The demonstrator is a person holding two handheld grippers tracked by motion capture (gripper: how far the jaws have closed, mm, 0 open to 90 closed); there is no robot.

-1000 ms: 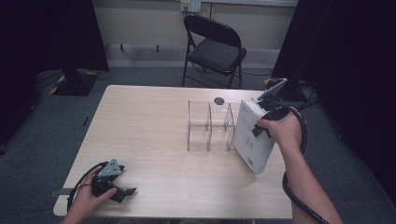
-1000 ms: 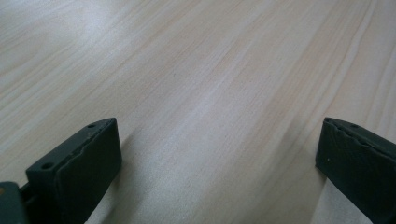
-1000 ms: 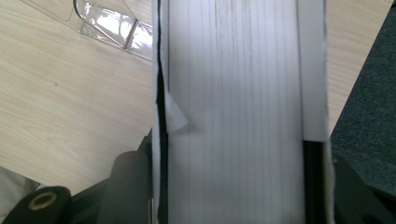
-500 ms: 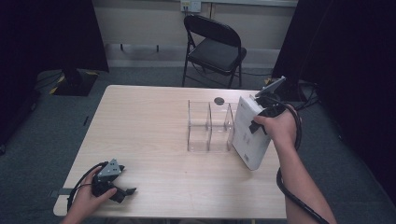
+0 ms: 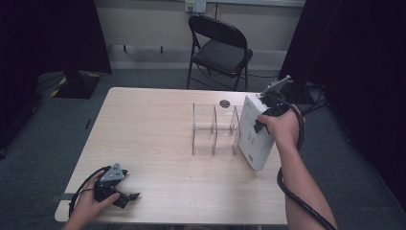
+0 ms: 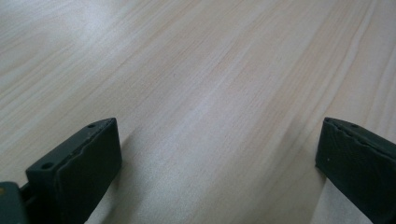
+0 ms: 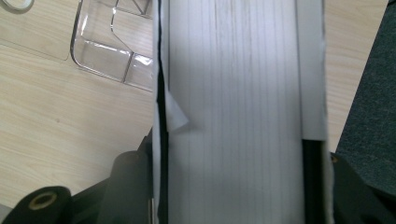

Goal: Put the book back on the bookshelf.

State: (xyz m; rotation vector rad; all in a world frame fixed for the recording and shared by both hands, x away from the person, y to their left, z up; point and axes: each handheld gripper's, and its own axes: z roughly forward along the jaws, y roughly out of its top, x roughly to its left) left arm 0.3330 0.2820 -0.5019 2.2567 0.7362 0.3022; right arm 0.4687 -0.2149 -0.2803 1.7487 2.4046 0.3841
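Resting at the lower left of the high view, the left gripper [image 5: 125, 195] lies on the pale wooden table [image 5: 153, 124] under the person's left hand [image 5: 88, 203], with its black cable looping beside it. From this height its jaws are too small to judge, but the left gripper view shows them spread wide at the bottom corners, with bare wood grain between them.

At the middle of the high view stands a clear plastic divided organizer [image 5: 214, 130], and a small dark round object [image 5: 224, 103] lies just behind it. The right gripper view shows a corner of this organizer [image 7: 112, 42] at its upper left, flat on the table.

At the right of the high view, the right hand [image 5: 282, 127] holds the right gripper [image 5: 258, 125] against a thick white book [image 5: 253, 132], which is tilted just beside the organizer. The right gripper view shows the jaws pinching the book [image 7: 233, 112] from both sides, with the page edges facing the camera and one page corner folded.
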